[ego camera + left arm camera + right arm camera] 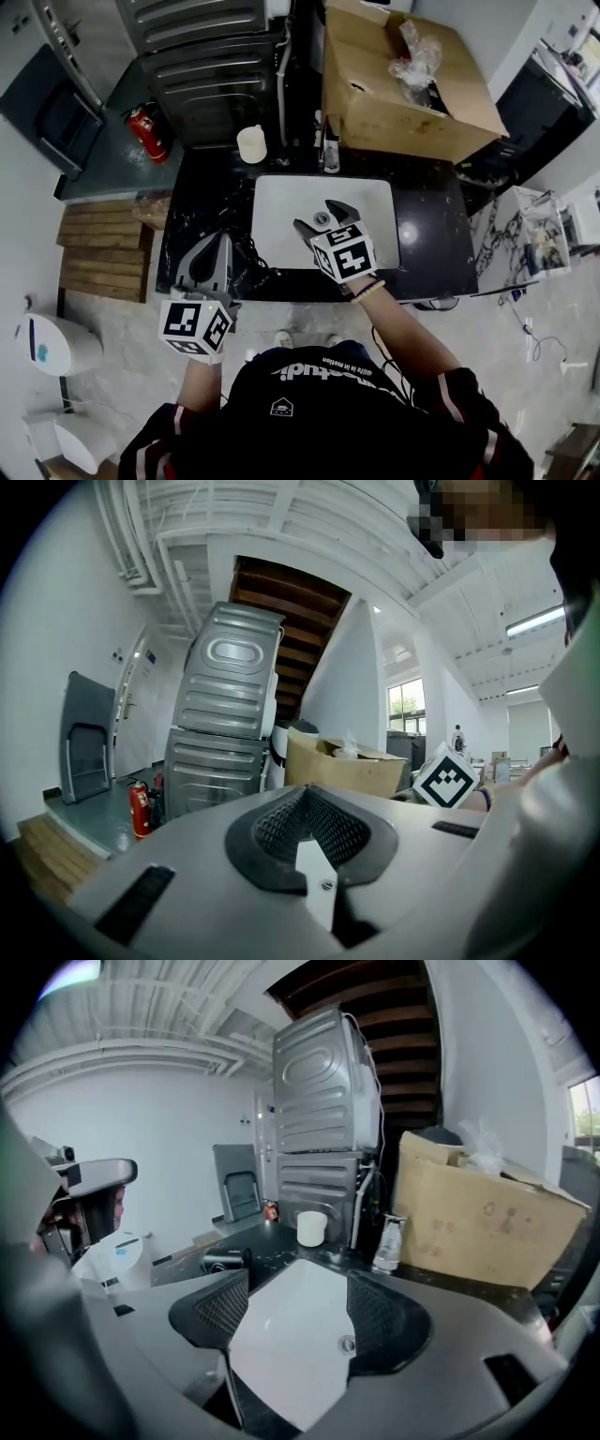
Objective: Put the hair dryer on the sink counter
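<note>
Black and barrel-shaped, the hair dryer (223,1260) lies on the dark counter (431,234), just left of the white sink (281,202). I see it best in the right gripper view. From the head view I can only make out a dark tangle of cord at that spot.

My left gripper (223,242) hangs over the counter's front left corner, close to the dryer but not touching it. Its jaws are pressed together with nothing between them, and they point up toward the stacked grey machines (211,66).

My right gripper (323,217) hovers over the front of the sink. Its jaws stand well apart and hold nothing; the basin and its drain show through the gap.

At the back of the counter, a white cup (251,143) stands behind the sink. A big cardboard box (394,103) fills the right rear corner. A red fire extinguisher (147,133) lies on the floor beyond the counter's left end.
</note>
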